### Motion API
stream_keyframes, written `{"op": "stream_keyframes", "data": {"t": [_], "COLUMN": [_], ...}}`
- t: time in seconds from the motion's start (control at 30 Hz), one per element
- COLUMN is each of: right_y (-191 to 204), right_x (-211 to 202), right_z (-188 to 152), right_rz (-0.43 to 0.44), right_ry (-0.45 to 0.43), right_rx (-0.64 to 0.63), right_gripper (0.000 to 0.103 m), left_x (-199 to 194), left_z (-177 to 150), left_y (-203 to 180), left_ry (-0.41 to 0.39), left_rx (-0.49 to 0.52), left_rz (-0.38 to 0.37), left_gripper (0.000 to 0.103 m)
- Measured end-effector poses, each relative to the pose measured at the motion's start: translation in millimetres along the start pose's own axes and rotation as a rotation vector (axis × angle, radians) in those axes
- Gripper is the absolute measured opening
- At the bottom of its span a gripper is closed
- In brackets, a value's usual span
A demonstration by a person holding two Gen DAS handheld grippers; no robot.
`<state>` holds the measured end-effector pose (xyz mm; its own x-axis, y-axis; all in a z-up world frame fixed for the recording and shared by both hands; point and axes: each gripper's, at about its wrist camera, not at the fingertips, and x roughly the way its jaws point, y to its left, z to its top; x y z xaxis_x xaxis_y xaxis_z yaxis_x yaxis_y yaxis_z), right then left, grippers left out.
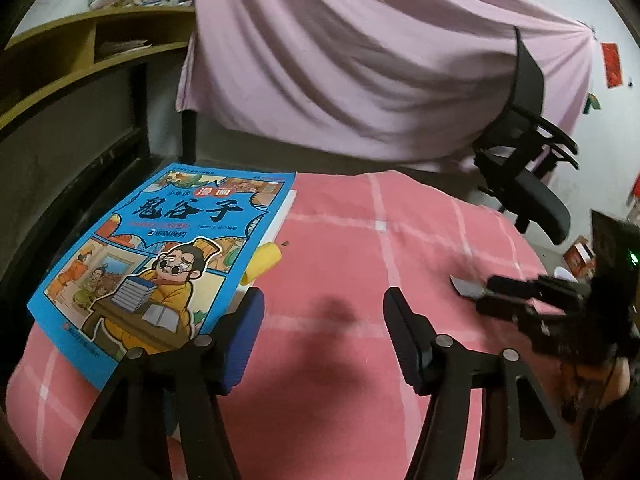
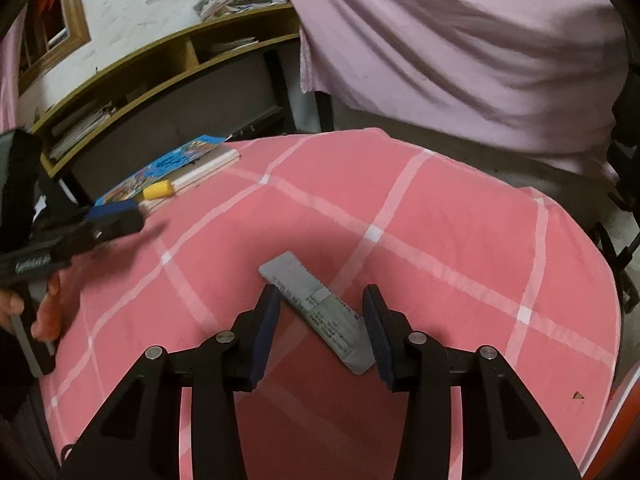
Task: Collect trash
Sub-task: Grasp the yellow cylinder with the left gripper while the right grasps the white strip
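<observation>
left gripper (image 1: pixel 324 312): jaws wide apart, holding nothing; above bare pink cloth (image 1: pixel 360 240)
right gripper (image 2: pixel 320 320): jaws apart, straddling the wrapper, not clamped on it
wrapper (image 2: pixel 320 312): grey, flat on the cloth; lies slantwise between the right fingers
book (image 1: pixel 160 256): blue cover; at cloth's left edge
yellow piece (image 1: pixel 266 260): just beside the book

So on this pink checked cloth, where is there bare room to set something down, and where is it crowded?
The pink cloth is bare from the grey wrapper out to its far and right edges. In the left view, the stretch between the comic book and the right claw is free too. It is crowded at the book corner, where a yellow piece sits against the book.
</observation>
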<state>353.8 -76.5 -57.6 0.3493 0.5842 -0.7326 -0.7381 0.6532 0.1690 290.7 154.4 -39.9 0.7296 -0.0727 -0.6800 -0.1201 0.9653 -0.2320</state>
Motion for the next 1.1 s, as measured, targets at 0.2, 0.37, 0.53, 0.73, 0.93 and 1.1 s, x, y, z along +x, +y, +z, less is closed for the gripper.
{"op": "stream_keyframes", "data": {"t": [0.2, 0.37, 0.53, 0.73, 0.93, 1.1], "right_y": [-4, -8, -7, -13, -15, -14], "right_x": [0, 0, 1, -2, -3, -1], "right_z": [-1, 1, 1, -2, -3, -3], "right_rz": [0.036, 0.058, 0.055, 0.06, 0.063, 0.05], "right_ry": [0.0, -0.005, -0.006, -0.009, -0.011, -0.004], "right_rx": [0.025, 0.053, 0.06, 0.09, 0.104, 0.095], "right_gripper": [0.042, 0.042, 0.042, 0.041, 0.041, 0.041], "left_x": [2, 2, 18, 37, 35, 36], "left_z": [6, 2, 4, 4, 6, 11], "left_y": [-10, -15, -16, -20, -13, -6], "left_ry": [-0.031, -0.054, 0.006, 0.076, 0.075, 0.061], "left_rx": [-0.026, -0.021, -0.021, -0.008, -0.049, -0.12], "left_rz": [0.125, 0.192, 0.224, 0.223, 0.162, 0.153], "left_gripper": [0.056, 0.056, 0.056, 0.044, 0.041, 0.041]}}
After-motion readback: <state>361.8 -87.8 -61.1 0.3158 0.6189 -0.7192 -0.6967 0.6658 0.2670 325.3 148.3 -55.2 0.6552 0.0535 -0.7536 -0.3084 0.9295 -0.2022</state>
